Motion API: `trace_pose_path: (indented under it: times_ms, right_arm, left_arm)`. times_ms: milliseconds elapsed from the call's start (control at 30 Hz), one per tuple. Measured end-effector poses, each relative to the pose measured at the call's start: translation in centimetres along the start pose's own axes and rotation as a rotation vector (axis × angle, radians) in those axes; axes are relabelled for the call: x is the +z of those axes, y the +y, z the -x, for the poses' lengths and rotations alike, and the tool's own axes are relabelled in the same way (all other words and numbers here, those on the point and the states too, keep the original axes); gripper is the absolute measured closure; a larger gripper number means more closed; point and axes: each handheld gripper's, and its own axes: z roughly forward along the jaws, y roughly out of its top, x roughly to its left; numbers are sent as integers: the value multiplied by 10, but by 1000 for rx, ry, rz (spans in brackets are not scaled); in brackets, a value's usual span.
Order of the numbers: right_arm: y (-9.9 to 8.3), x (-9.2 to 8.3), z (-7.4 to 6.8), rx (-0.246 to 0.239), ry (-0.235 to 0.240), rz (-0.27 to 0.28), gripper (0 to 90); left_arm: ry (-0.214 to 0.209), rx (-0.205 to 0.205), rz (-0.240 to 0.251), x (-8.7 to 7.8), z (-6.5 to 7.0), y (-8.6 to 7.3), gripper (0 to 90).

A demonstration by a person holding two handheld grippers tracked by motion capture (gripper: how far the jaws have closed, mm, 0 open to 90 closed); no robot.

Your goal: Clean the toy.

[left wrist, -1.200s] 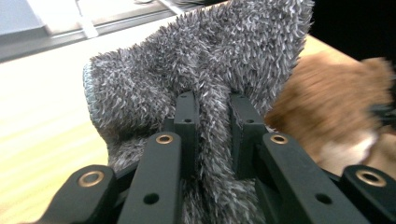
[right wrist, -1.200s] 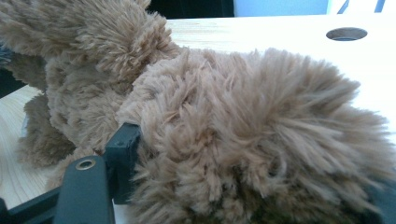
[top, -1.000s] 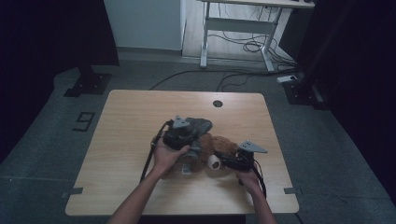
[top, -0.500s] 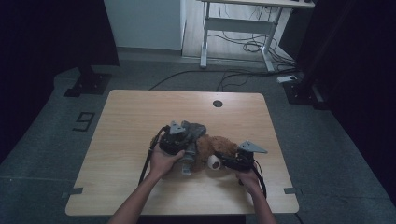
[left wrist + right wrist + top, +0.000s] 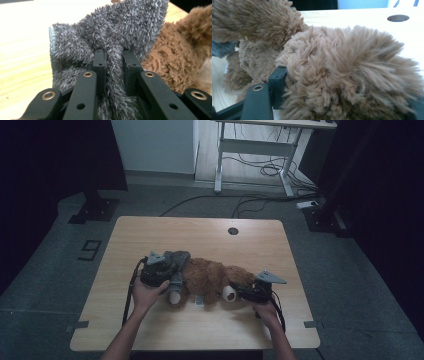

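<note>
- Two grips are on: your left gripper is clenched on a fold of the grey fleecy cloth, and your right gripper grasps a limb of the brown plush toy.
- The toy lies on the table between your two tools, with the cloth just ahead of the left jaws at its near end.
- Judging by this, you're dressing or covering the toy; next, draw the cloth across its body while the right hand pins it.

One brown plush toy and one grey fleecy cloth are counted on the single wooden table. Two grippers are seen, the left gripper and the right gripper, and one round hole is cut in the tabletop.
</note>
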Motion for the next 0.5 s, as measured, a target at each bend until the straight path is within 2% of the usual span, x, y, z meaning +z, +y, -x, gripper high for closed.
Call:
trace_pose_path:
  times_ms: [133,200,300,400,500]
  right_arm:
    - [0,0,1,6,1,1,315]
    - [0,0,0,5,-1,1,315]
    - [0,0,0,3,-3,1,316]
    - [0,0,0,1,-2,-1,315]
    - [0,-1,-1,-5,-3,-3,315]
  left_arm:
    - [-13,17,32,-7,8,14,752]
    - [-45,32,50,-7,20,28,752]
    - [-91,72,51,2,42,53,753]
    - [-136,135,45,16,69,80,752]
    - [-192,161,41,31,96,93,752]
